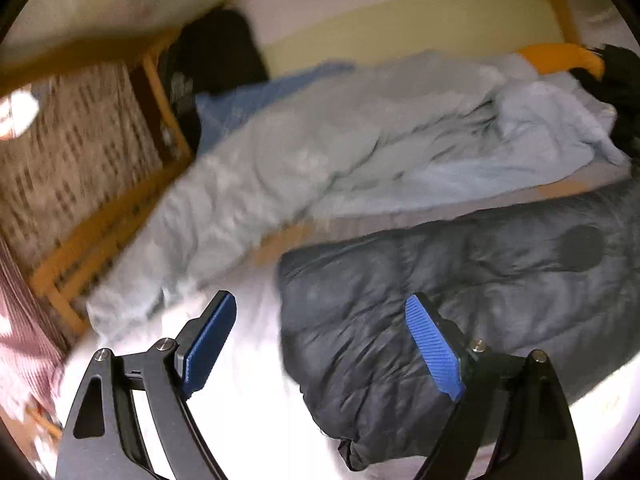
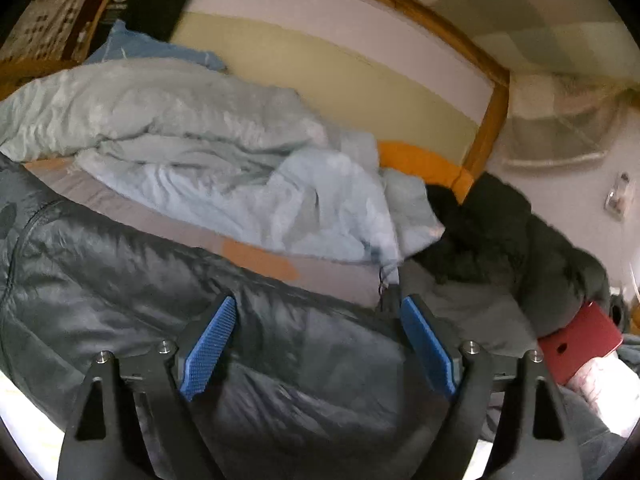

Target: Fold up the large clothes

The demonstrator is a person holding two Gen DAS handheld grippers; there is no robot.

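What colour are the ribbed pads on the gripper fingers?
Blue pads, clearest in the left wrist view.

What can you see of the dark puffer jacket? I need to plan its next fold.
The dark puffer jacket is charcoal, quilted in stitched panels, with a slightly shiny, crinkled shell. It lies spread flat on the white surface, its far side against a grey sheet. A seam or zip runs along its left part in the right wrist view. Both grippers, left and right, stand open above it, holding nothing.
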